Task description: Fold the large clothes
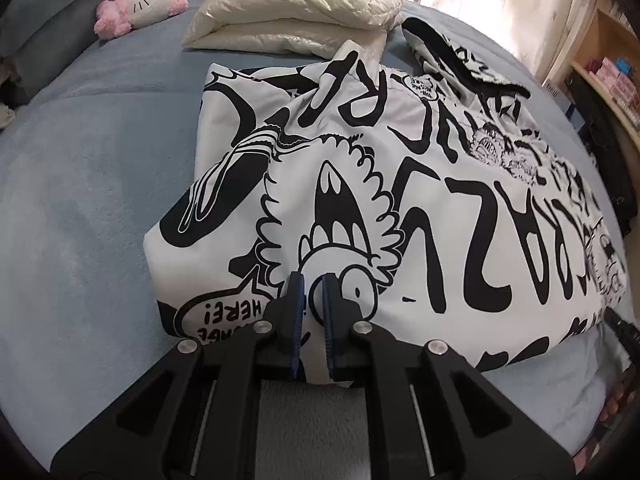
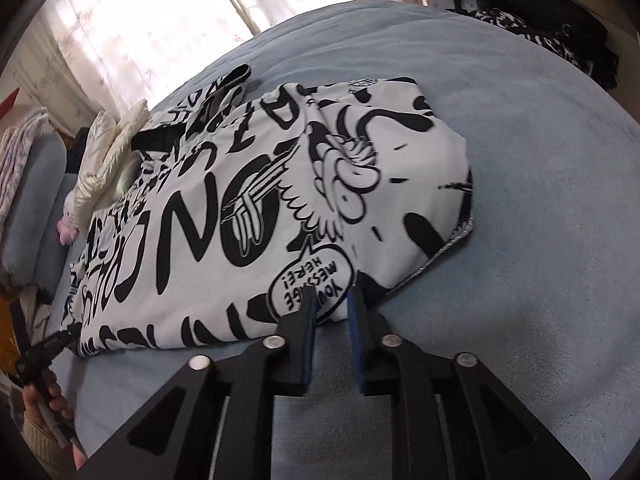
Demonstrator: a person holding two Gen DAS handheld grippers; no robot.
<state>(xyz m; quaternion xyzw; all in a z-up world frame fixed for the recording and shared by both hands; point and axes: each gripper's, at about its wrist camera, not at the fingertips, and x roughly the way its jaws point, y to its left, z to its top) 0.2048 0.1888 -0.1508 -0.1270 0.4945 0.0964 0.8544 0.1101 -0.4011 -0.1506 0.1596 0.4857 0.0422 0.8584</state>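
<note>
A large white garment with black cartoon print (image 1: 380,184) lies folded on a blue-grey bed; it also shows in the right wrist view (image 2: 248,200). My left gripper (image 1: 313,280) hovers over the garment's near edge, jaws a small gap apart, nothing between them. My right gripper (image 2: 334,300) sits at the garment's near edge by the "your message here" bubble (image 2: 310,286), jaws apart with fabric just ahead of the fingertips. The other gripper shows at the far left in the right wrist view (image 2: 42,350), held by a hand.
A cream puffer jacket (image 1: 296,4) lies folded behind the garment. A pink and white plush toy (image 1: 144,4) sits at the back left. Blue bedspread (image 2: 540,220) surrounds the garment. Shelves (image 1: 612,76) stand at the right; curtains (image 2: 140,20) hang behind; dark clothes (image 2: 552,44) lie far right.
</note>
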